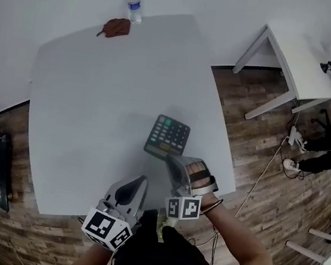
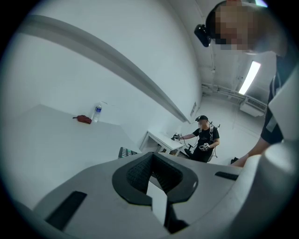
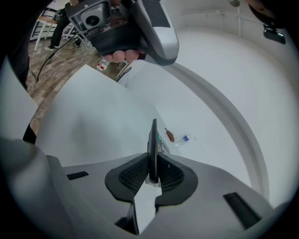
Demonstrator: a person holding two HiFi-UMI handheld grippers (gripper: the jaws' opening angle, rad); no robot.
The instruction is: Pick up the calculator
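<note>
Now my right gripper (image 3: pixel 152 173) is closed on the near edge of the dark grey rectangular calculator with green keys (image 1: pixel 168 137), holding it over the white table (image 1: pixel 93 116). My left gripper (image 2: pixel 152 176) stands open and empty beside it.

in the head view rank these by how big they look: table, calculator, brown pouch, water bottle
1. table
2. calculator, though it is nearest the camera
3. brown pouch and water bottle look about alike, so unranked

Grips the dark slim calculator (image 1: pixel 168 137) edge-on in the grey right hand-held gripper (image 3: pixel 152 173); holds the grey left hand-held gripper (image 2: pixel 152 176) alongside, jaws apart.
</note>
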